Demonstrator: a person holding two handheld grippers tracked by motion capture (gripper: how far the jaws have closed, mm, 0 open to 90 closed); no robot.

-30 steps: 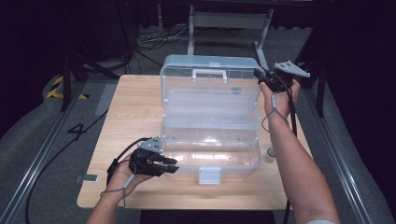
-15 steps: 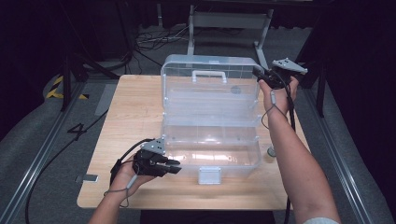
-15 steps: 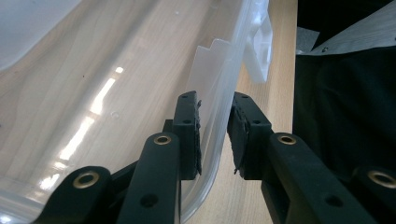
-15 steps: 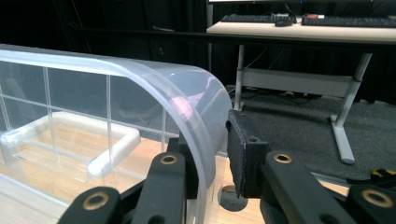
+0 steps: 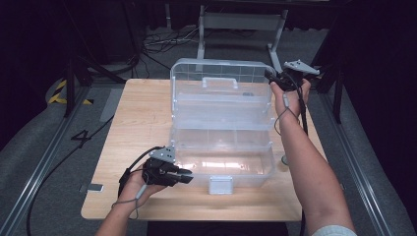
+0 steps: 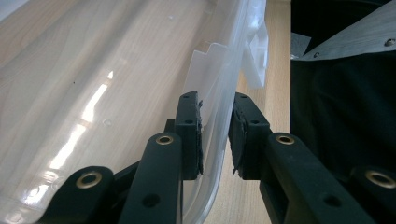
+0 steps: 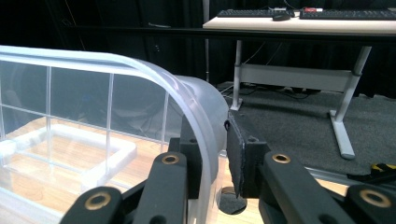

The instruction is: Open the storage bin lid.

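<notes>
A clear plastic toolbox stands open on the wooden table (image 5: 142, 113), its lid (image 5: 221, 96) upright behind the base (image 5: 221, 164). My left gripper (image 5: 186, 175) lies level at the base's front left corner. In the left gripper view the base's thin front rim (image 6: 215, 70) runs between the pads of that gripper (image 6: 217, 105), whose jaws have just been closing on it. My right gripper (image 5: 271, 76) is raised at the lid's upper right corner. In the right gripper view the lid's curved rim (image 7: 154, 79) sits pinched between the right gripper's (image 7: 212, 123) pads.
A white latch (image 5: 220, 184) hangs at the middle of the base's front wall, and a handle (image 5: 220, 81) sits on the lid. The table's right edge (image 5: 319, 147) lies under my right forearm. Dark floor, cables and a desk frame (image 5: 241, 22) surround the table.
</notes>
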